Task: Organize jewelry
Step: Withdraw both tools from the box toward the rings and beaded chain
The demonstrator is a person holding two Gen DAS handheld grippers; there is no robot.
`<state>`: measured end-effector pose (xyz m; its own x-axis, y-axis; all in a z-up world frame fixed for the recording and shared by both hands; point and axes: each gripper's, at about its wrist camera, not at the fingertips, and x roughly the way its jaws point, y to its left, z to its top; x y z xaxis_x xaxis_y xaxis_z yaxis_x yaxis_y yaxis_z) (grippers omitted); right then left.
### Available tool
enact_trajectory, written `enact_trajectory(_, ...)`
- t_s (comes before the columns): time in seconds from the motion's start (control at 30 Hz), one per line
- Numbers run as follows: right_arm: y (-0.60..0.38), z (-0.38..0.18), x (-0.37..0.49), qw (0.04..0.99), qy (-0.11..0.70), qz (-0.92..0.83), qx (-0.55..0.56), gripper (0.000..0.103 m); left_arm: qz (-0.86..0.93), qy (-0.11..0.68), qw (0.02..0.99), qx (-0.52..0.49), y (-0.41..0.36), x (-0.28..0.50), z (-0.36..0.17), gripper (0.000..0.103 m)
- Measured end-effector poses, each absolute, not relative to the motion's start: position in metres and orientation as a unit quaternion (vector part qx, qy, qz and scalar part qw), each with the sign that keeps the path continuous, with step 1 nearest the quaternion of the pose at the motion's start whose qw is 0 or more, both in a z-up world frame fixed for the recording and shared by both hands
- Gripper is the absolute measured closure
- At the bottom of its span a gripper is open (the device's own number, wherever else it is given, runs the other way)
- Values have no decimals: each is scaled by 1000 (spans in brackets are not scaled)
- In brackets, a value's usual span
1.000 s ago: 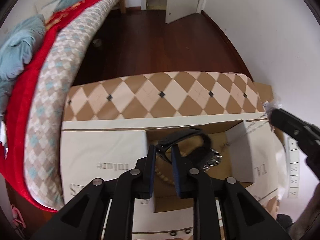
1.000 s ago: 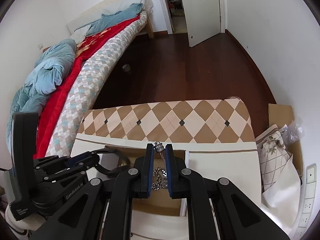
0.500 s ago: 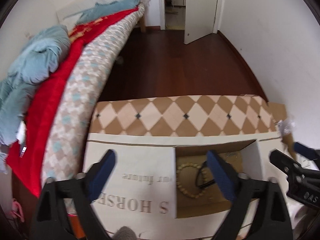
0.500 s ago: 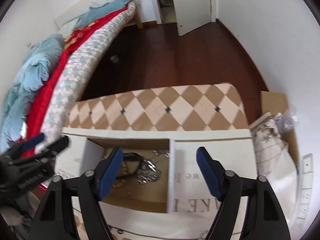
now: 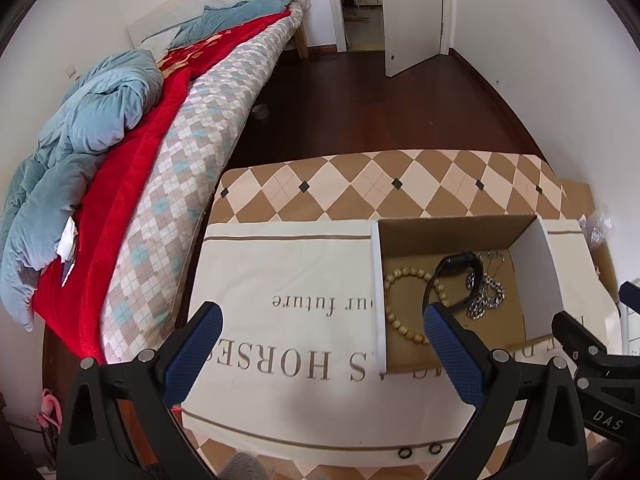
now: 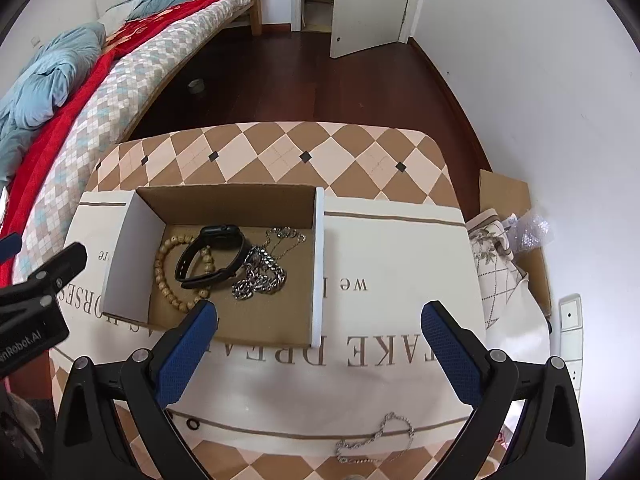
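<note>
Cardboard box (image 6: 224,204) sits open on cream printed cloth (image 6: 400,264). Inside: wooden bead bracelet (image 6: 166,276) at left, black watch (image 6: 212,256) lying partly over it, silver chain pile (image 6: 260,272) touching watch's right side. Second silver chain (image 6: 376,440) outside box, on cloth's near edge, partly cut off by right gripper (image 6: 318,344). Both left gripper (image 5: 320,344) and right gripper spread wide, holding nothing. Two small rings (image 5: 418,451) near cloth hem, detail unclear.

Brown corrugated cardboard box (image 6: 224,200) with white smooth walls; inside, matt wooden bead bracelet (image 6: 168,276), matt black rubber-like watch band (image 6: 212,256), shiny metal chains (image 6: 260,272). Textured blue finger pads (image 6: 186,354); printed cream cloth (image 6: 400,264).
</note>
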<state>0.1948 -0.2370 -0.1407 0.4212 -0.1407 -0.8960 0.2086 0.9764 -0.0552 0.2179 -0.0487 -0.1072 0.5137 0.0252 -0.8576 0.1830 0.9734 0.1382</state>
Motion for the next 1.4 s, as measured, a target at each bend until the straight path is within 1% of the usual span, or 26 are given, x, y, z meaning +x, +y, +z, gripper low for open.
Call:
enact_trajectory(0.27,-237,-122,179,851,512,-115,40,0,-38,473,875,97,-38,202,-90,0)
enact_trajectory(0.57,-232,-91,144,865,485,-116,59,0,-42,453,886,88,-25,162,-63,0)
enact_trajectory(0.93,-214,-38,83,893,430,-124,50,0,-56,411,908,53,-12,104,-12,0)
enact_trajectory(1.23,-204,3,40,912,390,-123,46,0,-75,389,917,39,-8,69,16,0)
enact_trajectory(1.4,-213,16,18,921,368,-102,80,0,-77,383,920,10,-3,57,26,0)
